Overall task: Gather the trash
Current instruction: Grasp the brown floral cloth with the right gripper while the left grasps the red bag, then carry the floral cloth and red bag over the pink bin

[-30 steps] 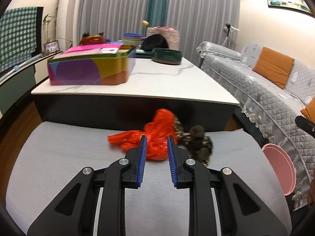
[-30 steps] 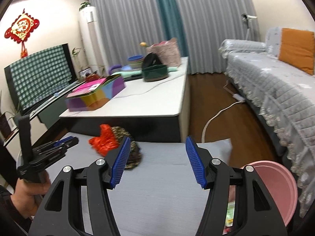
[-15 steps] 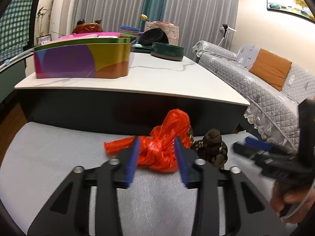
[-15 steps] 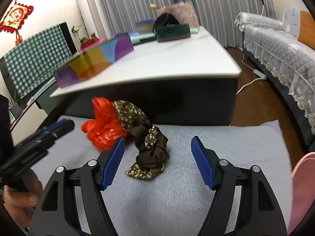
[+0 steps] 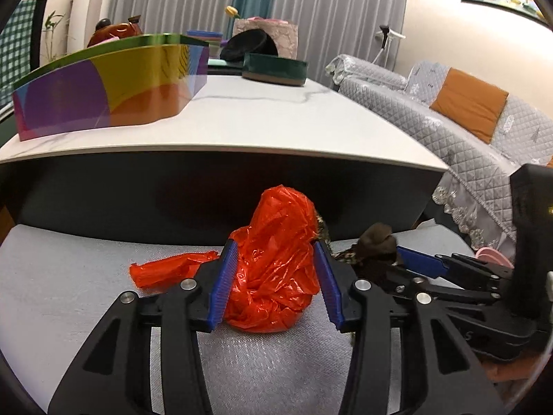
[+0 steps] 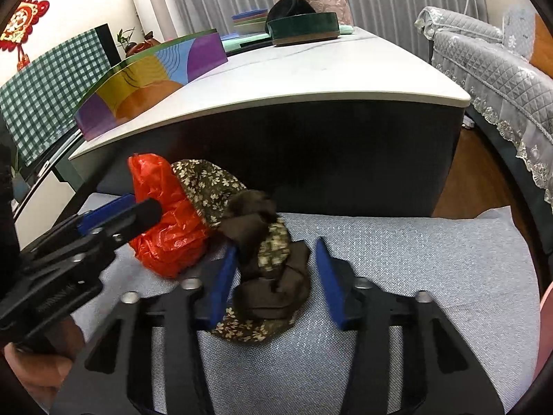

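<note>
Grey woven matting (image 5: 86,276) covers the low surface in front of me, and right behind it, at twelve o'clock, the dark side of a white-topped table (image 5: 242,121) walls off the far edge. On that top sit a multicoloured tin (image 5: 103,93) at ten o'clock and a green round box (image 5: 274,69) near one o'clock. A quilted grey sofa (image 5: 449,131) with an orange cushion (image 5: 468,103) runs along at two o'clock.

My left gripper (image 5: 276,276) straddles the crumpled orange plastic bag (image 5: 276,256); its jaws are opening, the bag between them, and I cannot tell whether the pads touch it. A loose tail of the bag trails out toward nine o'clock.

My right gripper (image 6: 274,276) brackets the brown floral cloth bundle (image 6: 273,276); its jaws are closing, the left pad at the cloth, the right one still apart from it. Bag and bundle touch, so each crowds the other's grasp. A pink bin rim (image 6: 546,328) shows at four o'clock.
</note>
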The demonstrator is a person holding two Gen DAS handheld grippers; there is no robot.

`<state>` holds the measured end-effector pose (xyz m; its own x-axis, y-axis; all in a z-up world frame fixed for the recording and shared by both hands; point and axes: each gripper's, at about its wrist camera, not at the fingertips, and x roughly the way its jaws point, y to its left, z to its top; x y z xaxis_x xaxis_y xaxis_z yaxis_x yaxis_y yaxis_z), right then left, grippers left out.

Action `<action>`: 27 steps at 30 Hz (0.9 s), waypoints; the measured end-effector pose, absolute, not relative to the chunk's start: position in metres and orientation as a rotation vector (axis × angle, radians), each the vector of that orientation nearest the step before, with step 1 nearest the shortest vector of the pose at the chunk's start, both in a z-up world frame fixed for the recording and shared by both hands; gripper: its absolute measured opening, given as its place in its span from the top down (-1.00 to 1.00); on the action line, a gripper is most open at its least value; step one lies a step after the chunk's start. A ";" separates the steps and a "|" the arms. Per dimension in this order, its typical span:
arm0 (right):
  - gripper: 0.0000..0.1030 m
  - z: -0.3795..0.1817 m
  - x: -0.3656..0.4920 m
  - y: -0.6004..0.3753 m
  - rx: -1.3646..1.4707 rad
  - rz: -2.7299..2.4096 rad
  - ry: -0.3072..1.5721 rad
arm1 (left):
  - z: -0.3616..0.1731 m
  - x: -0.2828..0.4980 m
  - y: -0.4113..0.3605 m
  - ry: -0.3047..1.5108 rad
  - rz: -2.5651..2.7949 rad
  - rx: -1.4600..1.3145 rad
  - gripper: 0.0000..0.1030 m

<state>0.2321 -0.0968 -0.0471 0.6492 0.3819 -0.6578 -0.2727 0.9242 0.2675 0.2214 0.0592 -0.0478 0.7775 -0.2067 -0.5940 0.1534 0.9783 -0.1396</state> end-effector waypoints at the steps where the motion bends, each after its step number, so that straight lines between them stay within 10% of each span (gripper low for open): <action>1: 0.48 -0.048 0.233 -0.096 0.151 0.375 0.780 | -0.048 0.223 0.059 0.657 -0.194 -0.080 0.12; 9: 0.65 -0.040 0.223 -0.111 0.180 0.346 0.779 | -0.044 0.223 0.056 0.691 -0.169 -0.044 0.74; 27: 0.66 0.020 0.159 -0.169 0.200 0.258 0.669 | 0.007 0.157 0.057 0.613 -0.126 -0.064 0.77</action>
